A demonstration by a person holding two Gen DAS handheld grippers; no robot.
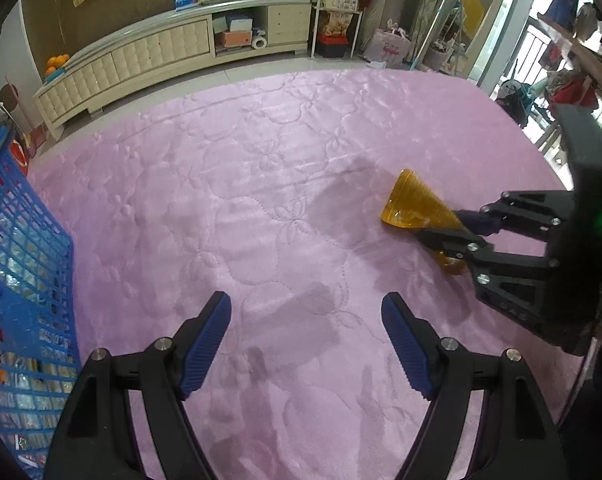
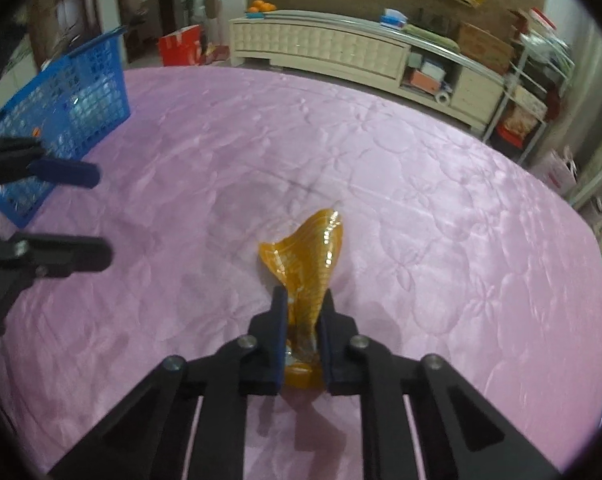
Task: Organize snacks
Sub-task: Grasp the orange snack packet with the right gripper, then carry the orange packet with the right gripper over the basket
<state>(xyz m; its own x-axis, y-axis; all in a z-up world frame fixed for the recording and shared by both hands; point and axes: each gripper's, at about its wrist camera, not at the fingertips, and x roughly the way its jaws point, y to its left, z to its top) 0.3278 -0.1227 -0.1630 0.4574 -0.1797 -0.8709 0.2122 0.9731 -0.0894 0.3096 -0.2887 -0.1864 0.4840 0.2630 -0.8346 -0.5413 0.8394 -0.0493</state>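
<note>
A crinkled, see-through orange snack packet lies on the pink quilted cover. My right gripper is shut on its narrow near end, and the wide end fans out ahead of the fingers. In the left wrist view the same packet shows at the right, pinched by the right gripper. My left gripper stands open over bare cover with nothing between its blue pads. A blue mesh basket with several wrapped snacks inside stands at the left edge, close to the left gripper.
A long cream cabinet runs along the far wall beyond the cover's edge, with a metal shelf rack beside it. The basket sits at the cover's far left corner. A wide stretch of pink cover separates the packet from the basket.
</note>
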